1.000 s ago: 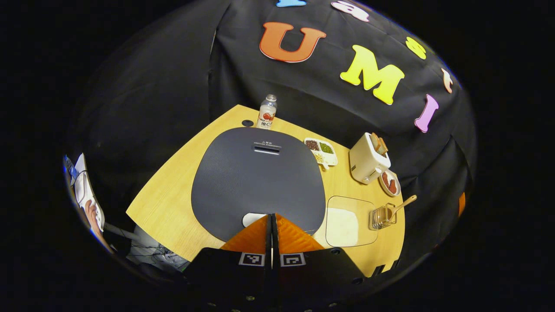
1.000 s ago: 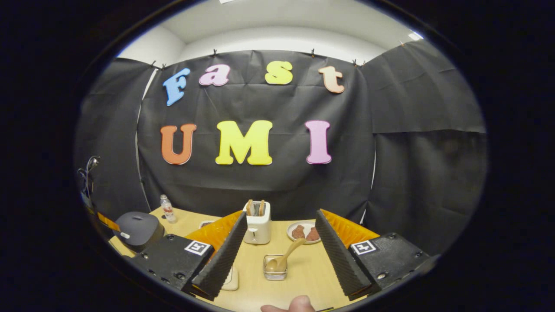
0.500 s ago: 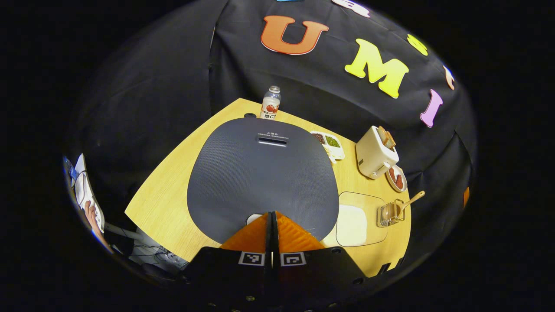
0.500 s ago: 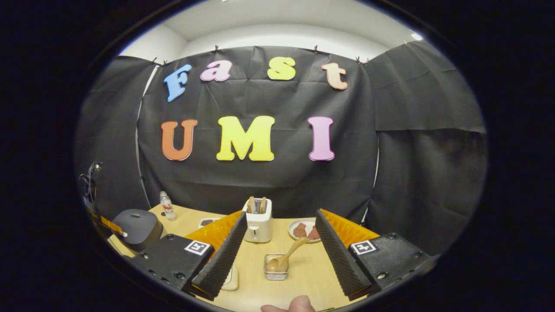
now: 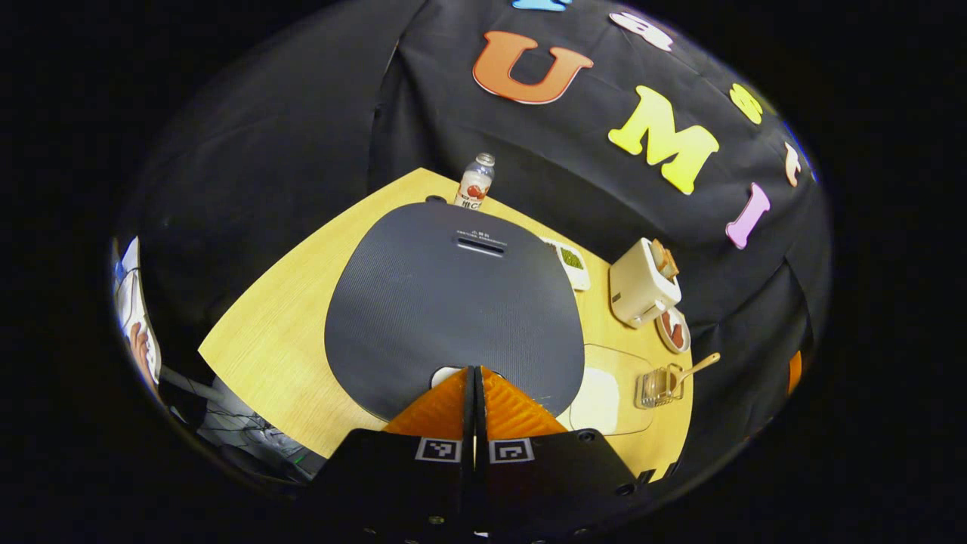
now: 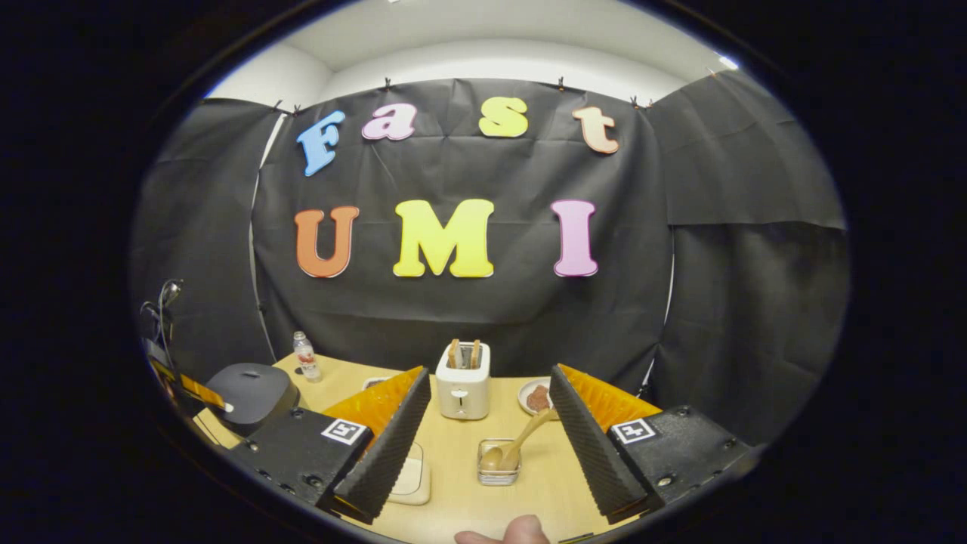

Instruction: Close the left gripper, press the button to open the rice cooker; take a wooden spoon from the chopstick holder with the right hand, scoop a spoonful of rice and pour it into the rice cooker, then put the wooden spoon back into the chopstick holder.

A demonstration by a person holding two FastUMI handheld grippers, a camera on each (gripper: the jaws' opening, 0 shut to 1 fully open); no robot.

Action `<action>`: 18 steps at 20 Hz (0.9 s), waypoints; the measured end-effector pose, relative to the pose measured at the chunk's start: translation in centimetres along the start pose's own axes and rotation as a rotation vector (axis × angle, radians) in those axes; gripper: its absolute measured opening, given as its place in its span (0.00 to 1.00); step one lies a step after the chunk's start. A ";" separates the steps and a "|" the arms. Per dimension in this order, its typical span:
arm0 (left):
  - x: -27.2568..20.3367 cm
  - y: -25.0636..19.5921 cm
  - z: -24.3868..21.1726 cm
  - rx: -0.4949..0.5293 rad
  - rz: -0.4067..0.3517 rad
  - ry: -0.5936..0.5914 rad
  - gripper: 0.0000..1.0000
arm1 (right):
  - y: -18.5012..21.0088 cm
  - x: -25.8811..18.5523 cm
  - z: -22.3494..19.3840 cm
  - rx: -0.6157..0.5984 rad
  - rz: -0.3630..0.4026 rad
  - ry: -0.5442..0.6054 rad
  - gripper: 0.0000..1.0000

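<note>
Wooden table (image 5: 279,332) within black-cloth booth. Left to right: one rice cooker (image 5: 449,302), lid down, left gripper (image 5: 474,375) pressed together at its button (image 5: 444,373); one toaster (image 6: 464,380); one wooden spoon (image 6: 520,445) in chopstick holder (image 6: 498,462), between right gripper (image 6: 489,442) jaws, spread

Staged recording booth, not real kitchen — black cloth (image 6: 468,302) clipped up as walls on three sides, plain white room wall and ceiling (image 6: 483,45) showing above it. Single wooden tabletop (image 6: 453,499) dressed with kitchen props: rice cooker (image 5: 453,302), toaster (image 6: 463,381), drink bottle (image 5: 474,181), plate of food (image 6: 532,397), chopstick holder (image 6: 498,462) with wooden spoon (image 6: 521,446) — cables (image 6: 162,302) hanging at left edge.
</note>
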State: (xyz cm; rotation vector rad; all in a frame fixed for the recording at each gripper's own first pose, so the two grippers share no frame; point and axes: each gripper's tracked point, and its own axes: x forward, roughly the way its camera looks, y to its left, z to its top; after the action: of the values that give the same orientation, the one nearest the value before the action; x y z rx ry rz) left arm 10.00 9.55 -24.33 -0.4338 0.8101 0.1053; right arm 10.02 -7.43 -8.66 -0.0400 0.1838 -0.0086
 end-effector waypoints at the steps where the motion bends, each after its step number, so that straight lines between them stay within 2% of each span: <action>1: -1.1 -0.5 1.0 0.003 -0.005 -0.046 0.00 | -0.3 -0.1 0.4 0.001 -0.006 -0.011 1.00; 9: -6.4 -2.4 10.5 0.153 0.017 -0.390 0.00 | -0.8 -1.3 2.5 -0.003 -0.010 -0.055 0.98; 12: -7.9 -3.6 13.7 0.170 0.004 -0.487 0.00 | -0.9 -1.7 3.3 -0.009 -0.005 -0.073 1.00; 18: -11.5 -5.4 13.5 0.233 0.003 -0.567 0.01 | -0.9 -2.7 3.2 -0.018 0.020 -0.075 0.98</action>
State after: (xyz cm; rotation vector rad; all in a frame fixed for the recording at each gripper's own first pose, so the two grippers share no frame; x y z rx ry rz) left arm 12.62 11.06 -6.01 -0.1648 0.2594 0.1273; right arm 7.98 -8.21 -4.99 -0.0560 0.1096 0.0144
